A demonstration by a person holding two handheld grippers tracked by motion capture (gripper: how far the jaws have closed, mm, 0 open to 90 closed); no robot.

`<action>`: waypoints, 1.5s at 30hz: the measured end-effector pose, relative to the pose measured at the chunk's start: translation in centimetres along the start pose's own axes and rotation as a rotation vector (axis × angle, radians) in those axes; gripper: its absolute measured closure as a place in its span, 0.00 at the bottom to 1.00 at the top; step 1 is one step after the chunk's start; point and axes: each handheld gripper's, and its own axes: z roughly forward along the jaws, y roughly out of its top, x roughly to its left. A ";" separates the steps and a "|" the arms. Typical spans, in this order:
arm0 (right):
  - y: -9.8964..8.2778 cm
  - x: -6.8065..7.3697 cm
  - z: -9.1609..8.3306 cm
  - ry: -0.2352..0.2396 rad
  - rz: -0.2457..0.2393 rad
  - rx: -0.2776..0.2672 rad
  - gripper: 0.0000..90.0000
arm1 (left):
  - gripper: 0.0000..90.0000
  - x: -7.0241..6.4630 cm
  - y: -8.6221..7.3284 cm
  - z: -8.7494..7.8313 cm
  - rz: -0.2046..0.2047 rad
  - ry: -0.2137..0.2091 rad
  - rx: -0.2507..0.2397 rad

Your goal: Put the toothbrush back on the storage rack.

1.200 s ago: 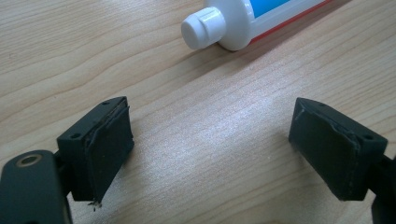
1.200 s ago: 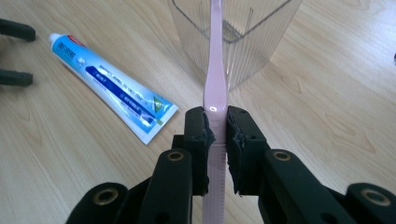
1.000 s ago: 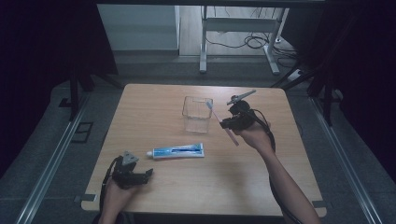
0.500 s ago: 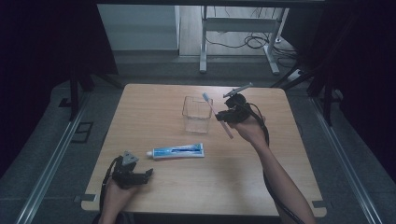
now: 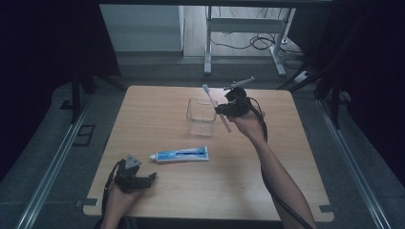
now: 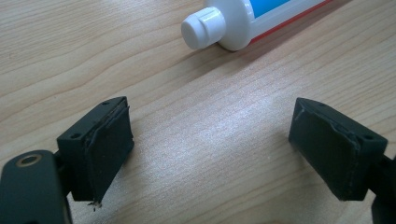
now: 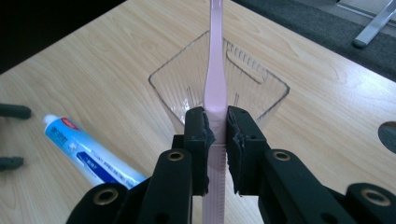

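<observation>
Fig. High view w/ both gripper views. Right gripper [image 5: 223, 110] has its fingers [image 7: 200, 135] pinching a pink toothbrush [image 7: 215, 79] mid-handle; brush is held off the table [image 5: 157, 102], tilted, bristle head up and toward the far edge, its lower end hanging on the near side of the grip. Compared w/ a second ago, the right hand has carried the brush toward the far edge and slightly upward, so the head now stands above the far rim of the clear plastic cup [image 5: 201, 116] rather than beside it. Grip unchanged through the move. Judgement: brush is being lined up for dropping into the cup; still outside it, so insertion not yet done, approx. halfway. Left gripper [image 5: 143, 180] rests at the near-left of the table, no shift since then, fingers [image 6: 103, 140] spread wide w/ nothing between them. Toothpaste tube [image 5: 180, 153] lies flat between left gripper and cup, cap [image 6: 201, 29] pointing toward the left gripper, untouched & in the same spot as before
</observation>
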 end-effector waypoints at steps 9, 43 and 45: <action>1.1 -0.2 0.9 -0.006 0.006 -0.031 0.87 | 0.15 0.0 0.0 0.0 0.000 0.001 0.000; 4.9 -0.4 5.2 -0.048 0.017 -0.157 0.87 | 0.15 0.0 0.0 0.0 0.002 0.000 0.000; 4.8 -0.4 5.5 -0.054 0.014 -0.159 0.87 | 0.15 0.0 0.0 0.0 0.002 0.000 0.000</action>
